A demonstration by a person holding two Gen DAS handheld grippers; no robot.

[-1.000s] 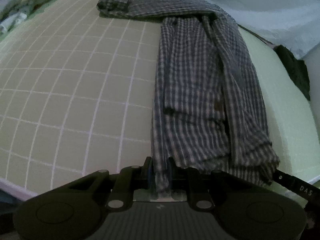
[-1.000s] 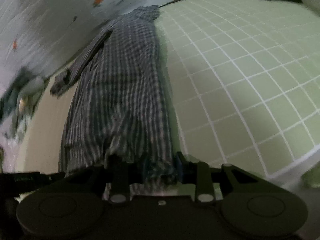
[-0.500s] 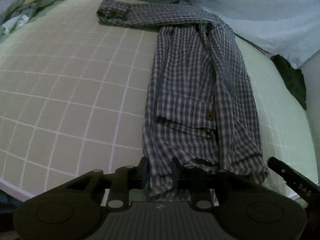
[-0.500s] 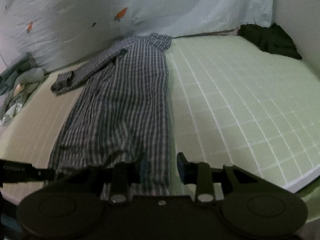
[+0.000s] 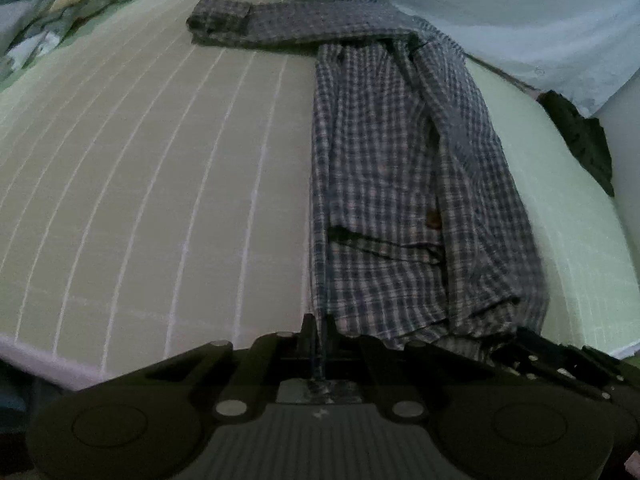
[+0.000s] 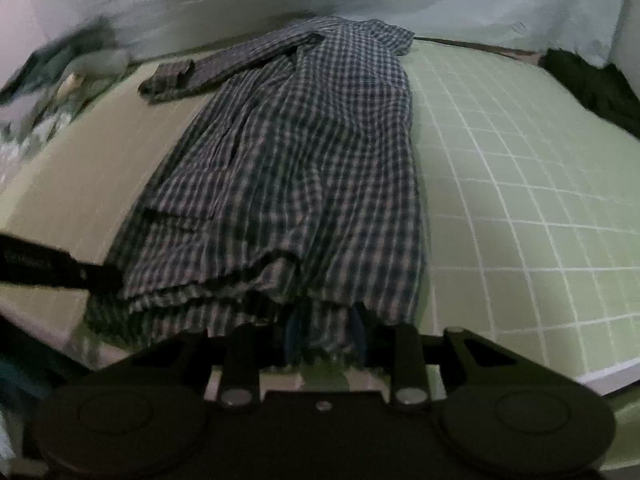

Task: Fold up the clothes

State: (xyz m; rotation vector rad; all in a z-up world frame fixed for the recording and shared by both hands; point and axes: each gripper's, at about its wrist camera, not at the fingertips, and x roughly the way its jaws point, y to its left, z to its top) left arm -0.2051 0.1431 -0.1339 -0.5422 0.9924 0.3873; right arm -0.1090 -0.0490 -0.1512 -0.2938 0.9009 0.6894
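Item: plaid shirt [image 5: 400, 184], folded lengthwise into a narrow strip, lying on the green grid-pattern mattress [image 5: 152, 184] with its hem at the near edge and its collar at the far side. Change noted: half a second ago our left gripper [image 5: 319, 326] stood with its jaws parted around the hem's left corner; they are now clenched flat on that corner, a thin fold of cloth pinched between them. Our right gripper [image 6: 326, 336] holds the hem's right corner, its fingers part-way closed with bunched fabric between them, as before. We judge both lower corners secured, so the hem can be carried toward the collar for the crosswise fold. One sleeve [image 5: 256, 24] lies stretched out to the left of the collar, unfolded; it would likely stick out of the finished bundle. Surroundings: pale blue carrot-print bedding [image 6: 224, 4] along the wall, crumpled cloth [image 5: 56, 12] at far left, dark garment [image 6: 592, 84] at far right, all clear of the fold path.
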